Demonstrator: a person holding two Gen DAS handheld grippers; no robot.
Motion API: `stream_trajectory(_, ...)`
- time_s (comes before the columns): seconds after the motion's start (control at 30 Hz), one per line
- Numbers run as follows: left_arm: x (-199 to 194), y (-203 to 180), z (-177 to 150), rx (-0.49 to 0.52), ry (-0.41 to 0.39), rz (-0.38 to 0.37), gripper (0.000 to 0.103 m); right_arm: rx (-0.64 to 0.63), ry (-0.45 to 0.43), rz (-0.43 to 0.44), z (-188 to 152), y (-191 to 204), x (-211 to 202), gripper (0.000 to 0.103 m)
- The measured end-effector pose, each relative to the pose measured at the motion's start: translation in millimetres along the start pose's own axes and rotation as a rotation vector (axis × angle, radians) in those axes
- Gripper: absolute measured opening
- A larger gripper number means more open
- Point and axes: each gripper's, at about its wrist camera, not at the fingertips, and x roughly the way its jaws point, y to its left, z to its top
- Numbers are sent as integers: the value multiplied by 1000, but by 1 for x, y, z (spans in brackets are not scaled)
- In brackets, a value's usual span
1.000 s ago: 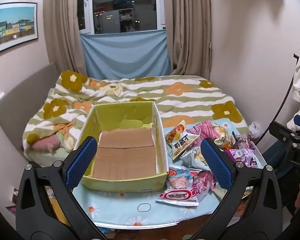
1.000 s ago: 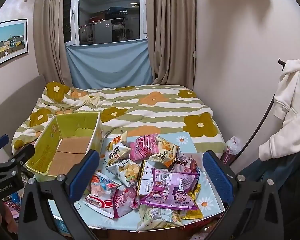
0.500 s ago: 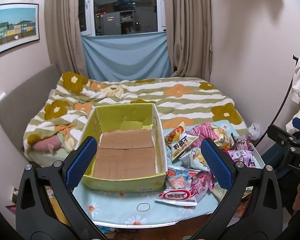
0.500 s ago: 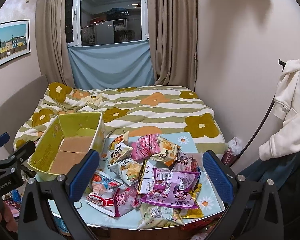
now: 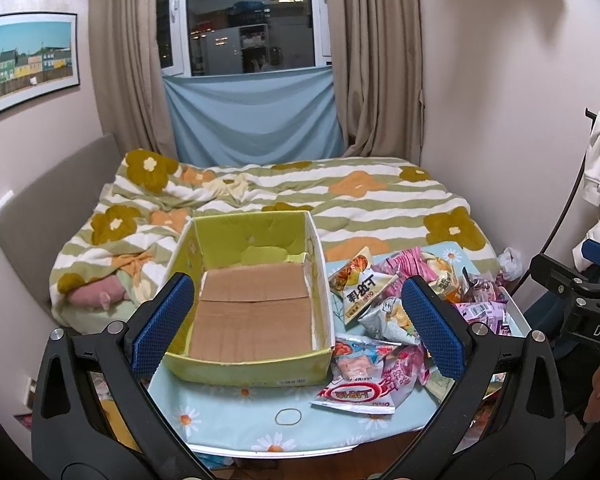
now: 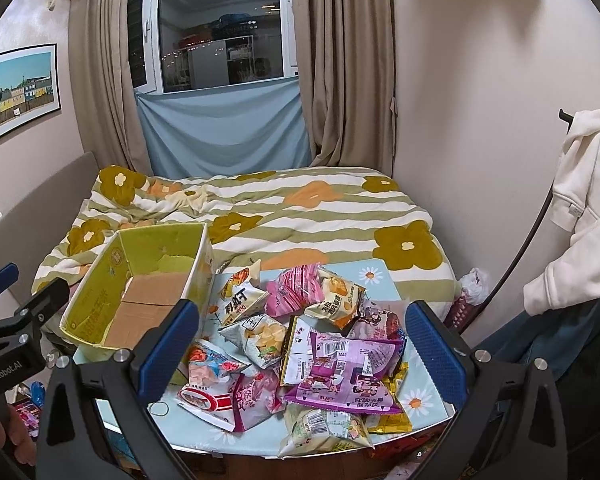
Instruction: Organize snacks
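An empty yellow-green cardboard box (image 5: 256, 312) sits on the left of a small table with a blue daisy cloth (image 5: 236, 420); the box also shows in the right wrist view (image 6: 140, 292). A pile of several snack bags (image 6: 308, 340) lies to its right, with a purple bag (image 6: 340, 376) on top; the pile's left part shows in the left wrist view (image 5: 380, 320). My left gripper (image 5: 298, 326) is open and empty, held above the table's near edge in front of the box. My right gripper (image 6: 300, 348) is open and empty above the pile.
A bed with a green striped flower quilt (image 5: 300, 200) lies behind the table. A wall (image 6: 480, 120) is on the right, with a white hoodie (image 6: 580, 216) hanging there. A rubber band (image 5: 289, 416) lies on the cloth near the front edge.
Both grippers have shifted only slightly; the views have drifted a little. Nothing was picked up or moved.
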Motion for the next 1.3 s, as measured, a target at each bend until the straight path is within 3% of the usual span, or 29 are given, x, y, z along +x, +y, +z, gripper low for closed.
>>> stream_trajectory(1.3, 0, -1, -3, -1, 10, -2, 103, -12, 13, 8, -3, 1, 3, 103)
